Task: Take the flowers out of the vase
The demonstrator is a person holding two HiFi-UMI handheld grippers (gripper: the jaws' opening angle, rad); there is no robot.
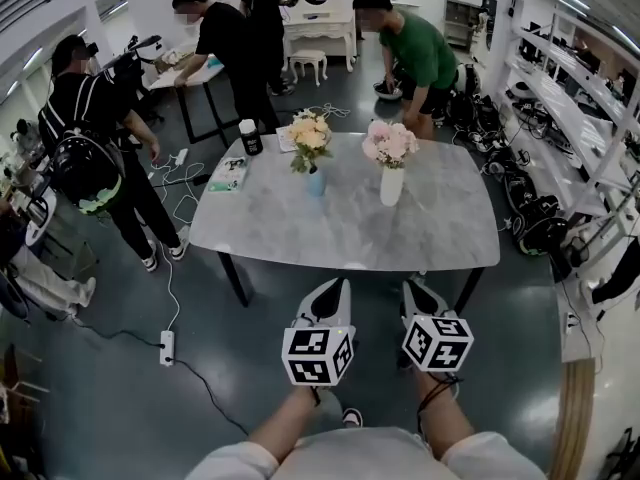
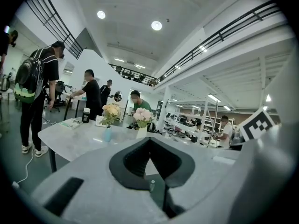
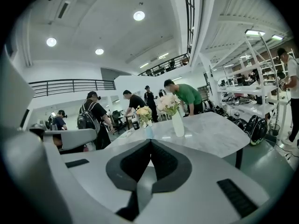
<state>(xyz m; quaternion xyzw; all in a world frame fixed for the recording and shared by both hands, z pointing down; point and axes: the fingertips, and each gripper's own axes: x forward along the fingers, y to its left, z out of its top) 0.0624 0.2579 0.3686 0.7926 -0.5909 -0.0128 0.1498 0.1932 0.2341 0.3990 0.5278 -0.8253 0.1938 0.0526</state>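
In the head view, your left claw (image 1: pixel 338 288) and right claw (image 1: pixel 415 290) hang short of the tabletop's (image 1: pixel 350 233) near edge, both clenched on nothing. The yellow flowers (image 1: pixel 309 133) in the blue vase (image 1: pixel 316 181) and the pink flowers (image 1: pixel 389 143) in the white vase (image 1: pixel 391 185) stand mid-tabletop, well apart from you.

The left gripper view shows its jaws pressed together, empty. Both bunches stand upright, with stems vertical and blooms on top.

The right gripper view shows jaws likewise meeting.

Spread one claw early, pinch the stems just above a rim, steady that vase with the other claw, and lift straight up.
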